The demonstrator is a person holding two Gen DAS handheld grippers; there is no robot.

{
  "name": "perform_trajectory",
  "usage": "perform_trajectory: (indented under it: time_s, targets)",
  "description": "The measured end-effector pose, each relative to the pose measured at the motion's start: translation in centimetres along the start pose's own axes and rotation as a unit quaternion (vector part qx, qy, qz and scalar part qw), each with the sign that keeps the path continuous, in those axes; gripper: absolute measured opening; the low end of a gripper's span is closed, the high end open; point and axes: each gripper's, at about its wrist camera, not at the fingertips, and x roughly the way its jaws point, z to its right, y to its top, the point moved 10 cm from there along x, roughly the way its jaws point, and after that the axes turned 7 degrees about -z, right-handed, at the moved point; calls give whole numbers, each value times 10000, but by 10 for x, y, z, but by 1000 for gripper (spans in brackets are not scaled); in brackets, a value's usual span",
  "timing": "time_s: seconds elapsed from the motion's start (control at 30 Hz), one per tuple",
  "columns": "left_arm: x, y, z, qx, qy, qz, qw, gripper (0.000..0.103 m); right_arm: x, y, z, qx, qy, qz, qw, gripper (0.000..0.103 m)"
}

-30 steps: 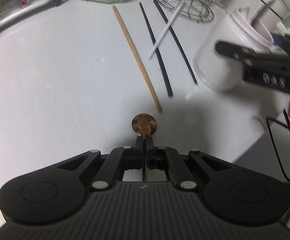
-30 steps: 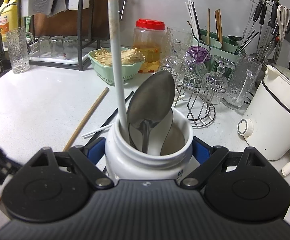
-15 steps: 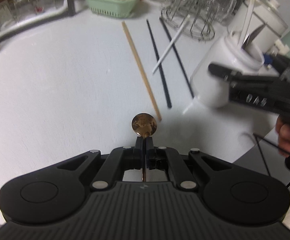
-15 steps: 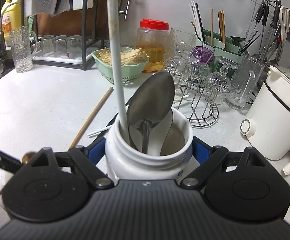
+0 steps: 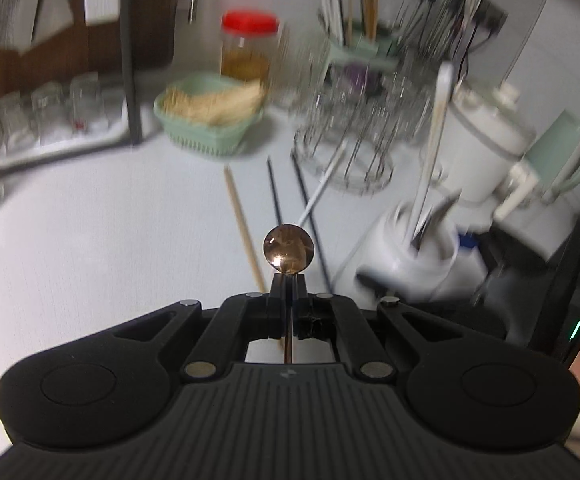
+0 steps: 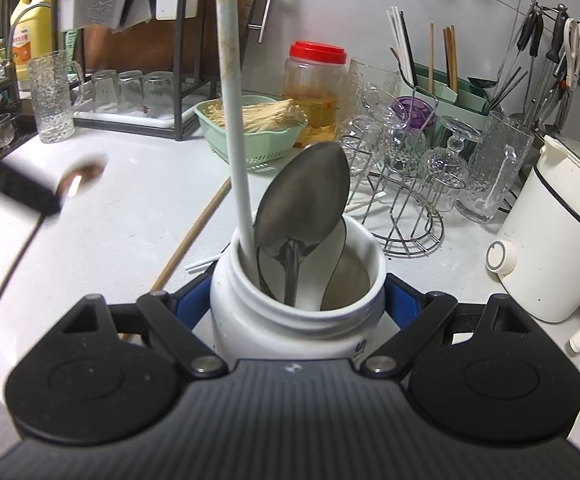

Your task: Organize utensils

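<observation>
My left gripper is shut on the thin handle of a copper spoon, whose round bowl sticks out past the fingertips above the white counter. In the right wrist view that copper spoon hangs blurred at the left, clear of the counter. My right gripper is shut on a white jar, blue pads against its sides. The jar holds a large steel spoon and a long white utensil handle. The same white jar shows to the right of my left gripper.
On the counter lie a wooden chopstick, two black chopsticks and a white chopstick. Behind stand a green basket, a red-lidded jar, a wire glass rack, a white kettle and a utensil holder.
My left gripper has risen and tilted up with the copper spoon, bringing the back wall into view. The spoon now shows in the right wrist view. The right gripper and jar stayed put.
</observation>
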Motion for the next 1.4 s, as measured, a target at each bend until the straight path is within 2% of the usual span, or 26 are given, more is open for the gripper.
perform_trajectory:
  time_s: [0.23,0.4,0.67,0.87,1.03,1.1,1.27,1.4]
  targets:
    - [-21,62,14,117,-157,691,9974,3,-7,-4,-10,-191,198,74,9996,92]
    - [-26,96,29,305,-294,985,9942,1,-10,-5,-14,-275,289,94,9992,92]
    - [-23,119,56,642,-541,1135,9900,0,-11,-6,-17,-324,329,101,9989,92]
    - [-1,106,39,505,-534,825,9939,0,-12,-6,-18,-305,337,103,9989,92]
    - [24,86,8,85,-555,491,9972,0,-11,-5,-16,-284,305,82,9991,91]
    - [41,74,-4,-189,-710,194,9971,0,-11,-6,-13,-239,266,72,9993,91]
    - [84,44,-37,-1087,-1040,-382,9879,1,-11,-8,-3,-74,145,38,9999,91]
    - [117,29,-56,-1601,-1174,-772,9771,11,-11,-10,0,-47,114,35,9999,91]
